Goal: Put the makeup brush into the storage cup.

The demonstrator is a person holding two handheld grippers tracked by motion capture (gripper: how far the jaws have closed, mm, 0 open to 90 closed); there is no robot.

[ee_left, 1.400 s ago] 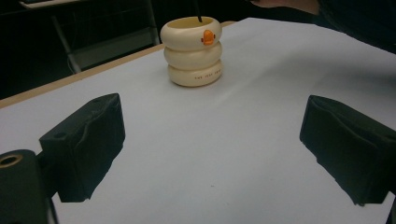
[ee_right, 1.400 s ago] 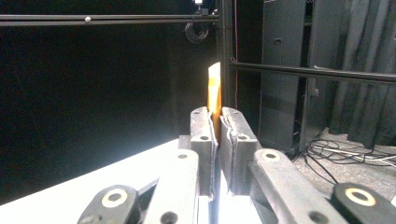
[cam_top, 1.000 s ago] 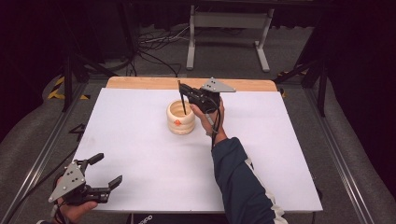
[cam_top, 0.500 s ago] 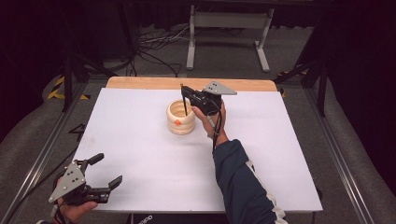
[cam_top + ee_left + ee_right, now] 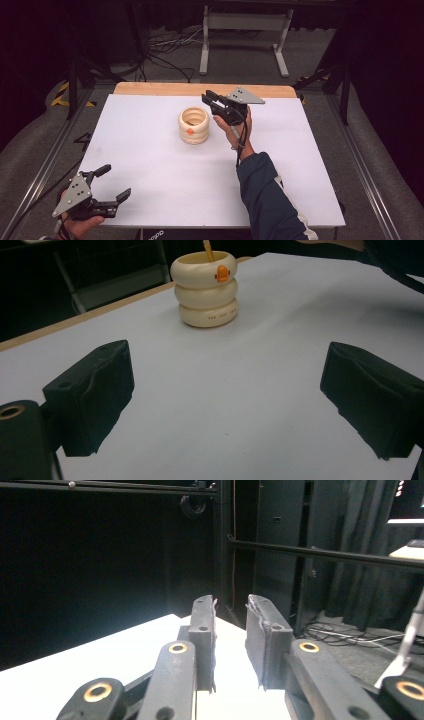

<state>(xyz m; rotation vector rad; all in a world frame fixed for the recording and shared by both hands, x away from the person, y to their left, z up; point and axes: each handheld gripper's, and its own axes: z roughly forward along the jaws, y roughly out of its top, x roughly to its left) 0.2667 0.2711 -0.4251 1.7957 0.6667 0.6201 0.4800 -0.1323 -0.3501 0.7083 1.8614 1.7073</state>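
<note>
Sitting near the tabletop's (image 5: 150, 150) far edge, the cream cup (image 5: 194, 124) holds a stick. Right gripper (image 5: 209, 99) hovers just beside it, jaws slightly apart, nothing between. Left gripper (image 5: 113, 184) hangs off the near-left corner, jaws wide apart.

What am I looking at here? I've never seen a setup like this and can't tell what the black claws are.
No robot: a person holds a two-jaw hand tool in each hand. The high view looks down on a white table. On it stands a cream ringed cup with an orange mark; a thin stick pokes out of it in the left gripper view. The other two pictures come from cameras riding on the tools, looking along their black jaws. The left gripper sits at the near corner, jaws wide apart, pointed at the cup. The right gripper is raised beside the cup, jaws a narrow gap apart, holding nothing.
</note>
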